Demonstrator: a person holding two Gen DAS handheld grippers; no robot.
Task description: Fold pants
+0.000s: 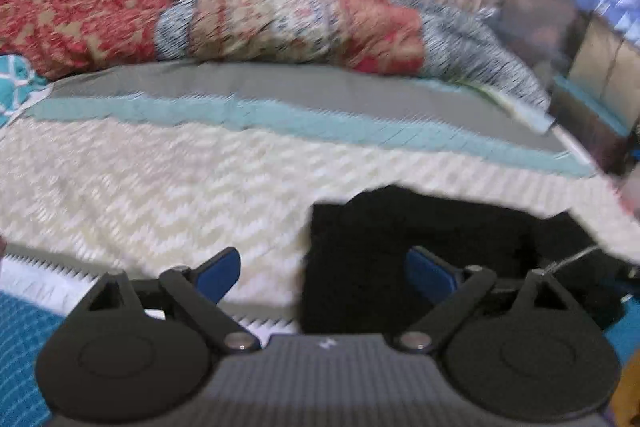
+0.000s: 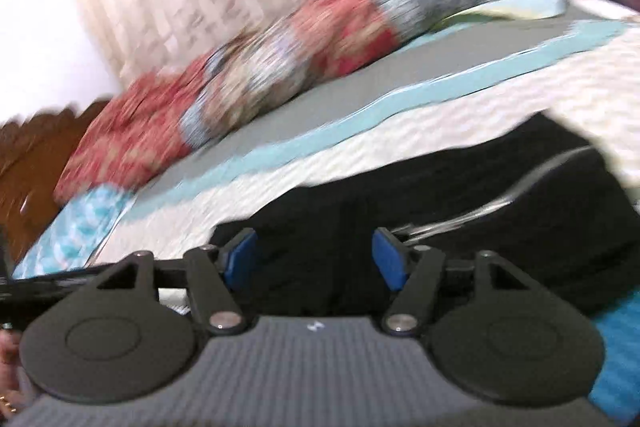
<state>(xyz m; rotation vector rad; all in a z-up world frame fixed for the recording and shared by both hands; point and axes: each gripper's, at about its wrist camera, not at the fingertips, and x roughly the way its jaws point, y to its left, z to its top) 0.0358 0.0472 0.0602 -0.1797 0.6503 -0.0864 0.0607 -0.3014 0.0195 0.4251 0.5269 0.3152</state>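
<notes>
- Left wrist view: left claw (image 1: 322, 277) stands wide apart, nothing between its blue pads (image 1: 218, 277). Black pants (image 1: 420, 247) lie folded on the cream bedspread (image 1: 160, 187) at near right, partly behind the right-hand pad, clear of it. Red patterned bedding (image 1: 200, 15) heaped along the far side. Picture blurred.
- Right wrist view: right claw (image 2: 316, 261) partly open, grasping nothing; the pants (image 2: 440, 187) lie just beyond and beneath the fingers, a pale cord (image 2: 520, 187) across them. Contact with the cloth cannot be told.
</notes>
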